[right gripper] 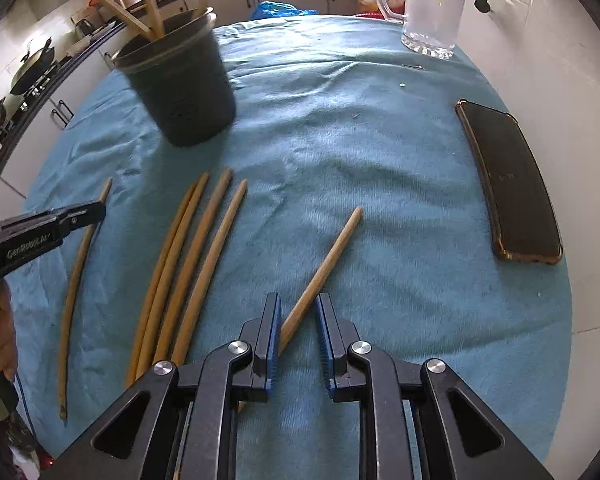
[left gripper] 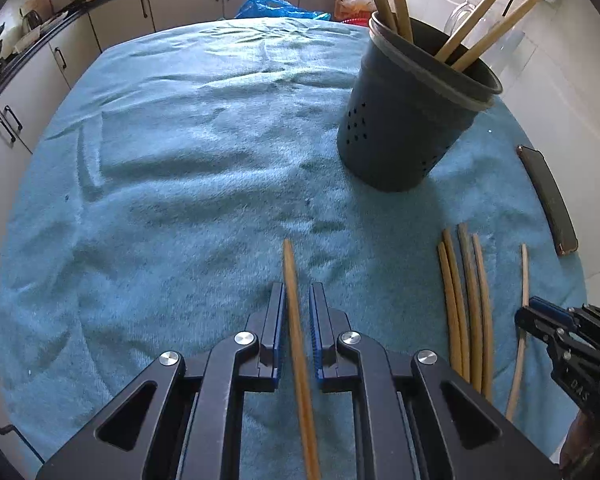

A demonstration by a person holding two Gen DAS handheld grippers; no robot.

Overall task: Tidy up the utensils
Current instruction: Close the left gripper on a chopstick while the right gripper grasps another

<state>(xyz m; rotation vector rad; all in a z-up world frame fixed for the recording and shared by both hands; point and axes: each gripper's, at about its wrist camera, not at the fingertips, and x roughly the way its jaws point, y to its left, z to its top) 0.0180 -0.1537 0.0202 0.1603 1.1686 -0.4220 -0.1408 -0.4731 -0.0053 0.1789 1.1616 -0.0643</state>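
A kitchen with pale cabinets is being shown behind a counter (left gripper: 180, 152) that is covered with a blue towel.

In the left wrist view, the left tongs (left gripper: 297, 312) are being held down over 1 chopstick (left gripper: 296, 320) that is lying on the towel, its shaft running between the blue pads. The pads are drawn nearly together, yet thin gaps are still being shown on both sides, so a firm pinch cannot be confirmed. The dark utensil holder (left gripper: 404, 120), already loaded with 4 sticks, is standing beyond to the right. 4 loose chopsticks (left gripper: 466, 300) are lying side by side on the right, near the other tongs.

In the right wrist view, the right tongs (right gripper: 298, 320) are being closed around a slanted chopstick (right gripper: 324, 264); the left pad appears to be touching it, the right pad standing just apart. A glass mug (right gripper: 432, 8) and a phone (right gripper: 512, 184) are lying clear of the work.

The picking-up step is judged to be in hand. Next, both grips are to be completed, then each stick is to be lifted, tipped upright and lowered into the holder.
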